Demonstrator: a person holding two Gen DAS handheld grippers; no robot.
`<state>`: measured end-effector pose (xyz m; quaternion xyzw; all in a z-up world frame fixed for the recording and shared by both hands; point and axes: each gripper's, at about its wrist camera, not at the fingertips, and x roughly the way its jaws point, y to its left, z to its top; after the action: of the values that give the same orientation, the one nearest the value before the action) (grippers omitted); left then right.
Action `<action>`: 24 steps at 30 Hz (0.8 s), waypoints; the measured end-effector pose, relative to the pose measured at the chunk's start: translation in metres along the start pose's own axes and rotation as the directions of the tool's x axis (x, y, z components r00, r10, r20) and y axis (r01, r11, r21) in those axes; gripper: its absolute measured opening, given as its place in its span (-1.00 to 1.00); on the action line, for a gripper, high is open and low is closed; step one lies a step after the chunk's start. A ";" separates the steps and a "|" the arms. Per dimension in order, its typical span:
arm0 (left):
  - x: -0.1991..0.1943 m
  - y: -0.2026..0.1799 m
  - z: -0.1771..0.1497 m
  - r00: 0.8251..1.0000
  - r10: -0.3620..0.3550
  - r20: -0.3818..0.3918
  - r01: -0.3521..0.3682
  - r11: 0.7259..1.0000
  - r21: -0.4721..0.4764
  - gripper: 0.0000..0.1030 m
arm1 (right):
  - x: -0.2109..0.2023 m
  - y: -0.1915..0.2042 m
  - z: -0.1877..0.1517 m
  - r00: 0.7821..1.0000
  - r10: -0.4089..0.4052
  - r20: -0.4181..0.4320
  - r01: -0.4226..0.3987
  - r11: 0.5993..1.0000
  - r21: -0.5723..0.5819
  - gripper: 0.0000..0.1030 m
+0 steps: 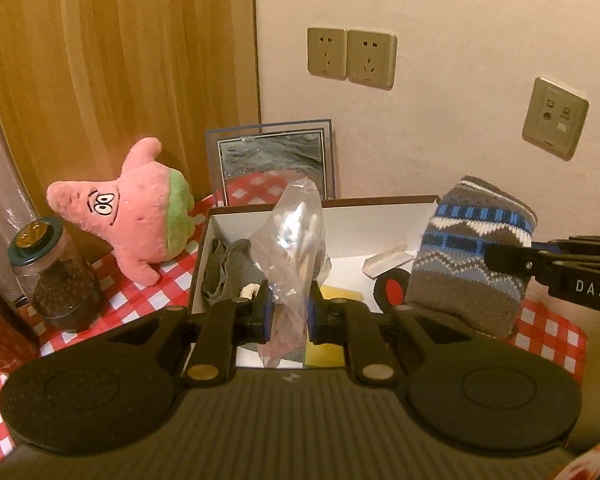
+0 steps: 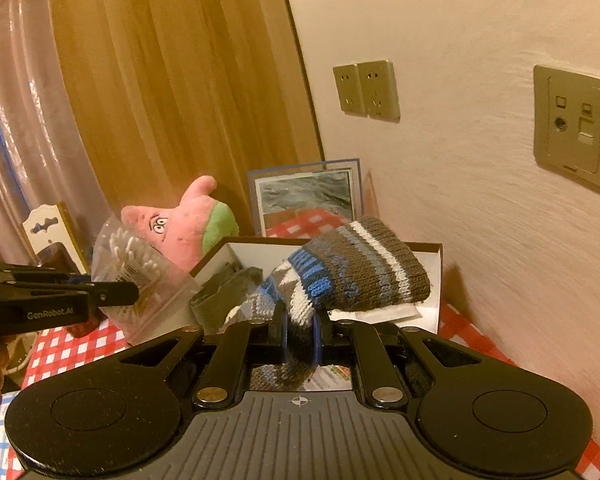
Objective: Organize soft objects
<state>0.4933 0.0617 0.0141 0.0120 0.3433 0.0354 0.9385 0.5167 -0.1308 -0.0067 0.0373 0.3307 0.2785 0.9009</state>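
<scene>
1. Two grippers sit nearest the cameras, each with its jaws drawn narrow onto something soft. The left gripper [image 1: 288,308] pinches a clear plastic bag of cotton swabs [image 1: 292,248], which stands up between the blue pads above the near edge of the box.
2. The right gripper [image 2: 300,336] clamps a knitted grey, blue and white sock [image 2: 352,276]. Its cuff end hangs over the box's right half and its other end droops down through the jaws.
3. Just beyond both sets of jaws lies an open white cardboard box [image 1: 380,216]. It holds a dark grey cloth [image 1: 224,268] against its left wall and a small white block [image 1: 384,260] towards the right; the middle of its floor shows bare white.
4. The red-and-white checked tablecloth [image 1: 140,300] shows to the left and right of the box, with only a narrow strip on the right before the table's edge.
5. Left of the box, touching or nearly touching its far corner, leans a pink star-shaped plush toy [image 1: 140,216]. A lidded glass jar [image 1: 56,276] stands nearer, beside the toy.
6. Behind the box a framed picture [image 1: 272,160] leans on the wall, leaving little gap.
7. Farthest are the cream wall with its sockets [image 1: 352,56] and a wooden panel [image 1: 120,60] on the left.
</scene>
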 end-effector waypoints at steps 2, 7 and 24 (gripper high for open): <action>0.009 0.000 0.001 1.000 -0.001 -0.012 0.001 1.000 0.001 -0.72 | 0.006 -0.002 0.002 1.000 0.002 -0.004 -0.002 1.000 0.003 -0.77; 0.032 0.000 0.003 0.999 -0.004 -0.043 0.004 1.000 0.001 -0.72 | 0.024 -0.010 0.005 1.000 0.004 -0.021 -0.004 1.000 0.010 -0.77; 0.106 -0.005 0.020 0.993 -0.033 -0.109 0.035 0.999 0.014 -0.72 | 0.091 -0.035 0.015 0.996 -0.019 -0.084 0.023 0.999 0.049 -0.77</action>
<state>0.5869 0.0644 -0.0388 0.0115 0.3945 0.0174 0.9186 0.5997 -0.1108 -0.0564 0.0445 0.3753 0.2620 0.8880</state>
